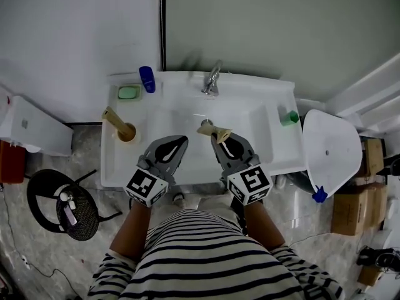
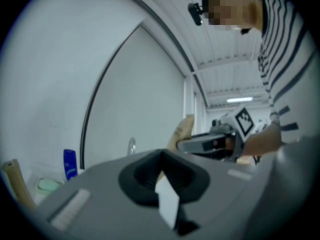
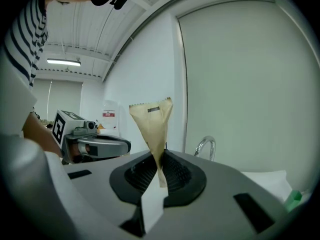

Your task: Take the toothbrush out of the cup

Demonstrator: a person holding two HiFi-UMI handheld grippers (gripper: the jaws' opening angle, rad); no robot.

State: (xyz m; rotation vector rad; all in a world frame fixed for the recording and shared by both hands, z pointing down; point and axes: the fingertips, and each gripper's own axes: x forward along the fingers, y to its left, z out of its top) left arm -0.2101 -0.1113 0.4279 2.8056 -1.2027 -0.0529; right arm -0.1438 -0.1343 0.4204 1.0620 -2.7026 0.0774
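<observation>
Low centre of the head view, the left gripper point(image 1: 180, 144) is pinched shut with nothing in it. Beside it, the right gripper point(image 3: 160, 156) clamps the narrow end of the toothbrush point(image 3: 152, 124), tan paper wrapper and all, over the sink point(image 1: 250, 114). In the right gripper view it stands upright, long axis vertical, serrated wide end up; its small dark label is unreadable. Further left, a second packet point(image 1: 114, 119) leans up-left out of the cup point(image 1: 128, 133). Beyond are green soap point(image 1: 129, 92), a blue bottle point(image 1: 147, 79) and the tap point(image 1: 212, 79).
</observation>
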